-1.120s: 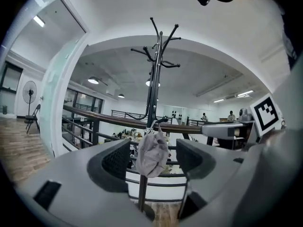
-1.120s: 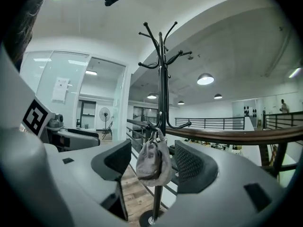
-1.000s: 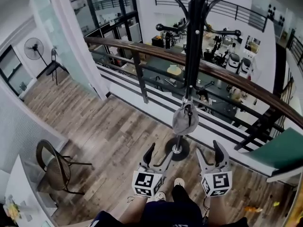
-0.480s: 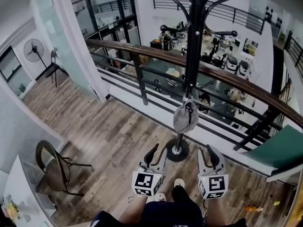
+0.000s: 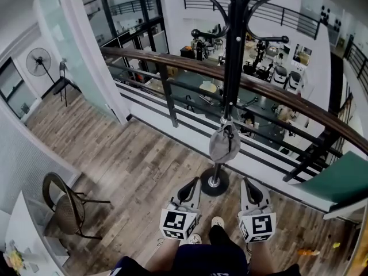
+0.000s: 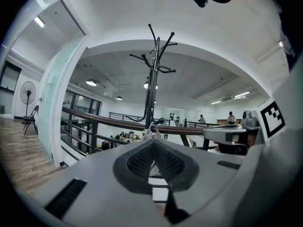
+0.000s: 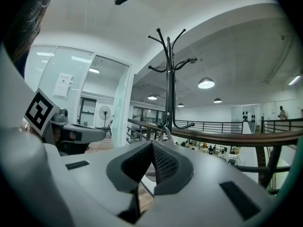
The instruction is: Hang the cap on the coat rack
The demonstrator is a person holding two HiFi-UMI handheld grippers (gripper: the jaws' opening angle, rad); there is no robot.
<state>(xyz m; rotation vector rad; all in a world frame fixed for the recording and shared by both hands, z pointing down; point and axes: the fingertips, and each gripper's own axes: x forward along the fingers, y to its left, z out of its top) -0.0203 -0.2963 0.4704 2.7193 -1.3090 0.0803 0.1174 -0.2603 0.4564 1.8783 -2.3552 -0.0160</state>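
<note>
Head view: I read the left claw [image 5: 191, 186] and the right claw [image 5: 249, 186] side by side at the near edge, above the wooden floor [image 5: 132, 165]. Each claw is closed and carries nothing. The cap [image 5: 224, 144] hangs low on the coat rack [image 5: 234, 56], against the pole and above the round base [image 5: 215, 183]. It lies just beyond the two claws and touches neither. The rack stands beside a wooden-topped railing [image 5: 276, 94]. A chair [image 5: 63, 203] stands at near left and a floor fan [image 5: 39, 59] at far left.

Left gripper view: the jaws of the left claw [image 6: 153, 148] meet at the tips (pads together, nothing between them). The coat rack [image 6: 152, 79] rises directly beyond the tips, centre of frame.

Right gripper view: the jaws of the right claw [image 7: 152, 150] are likewise pressed together and empty. The coat rack [image 7: 169, 79] stands just right of the tips, with the railing [image 7: 236, 138] running off to the right and the fan [image 7: 105, 112] far left.
</note>
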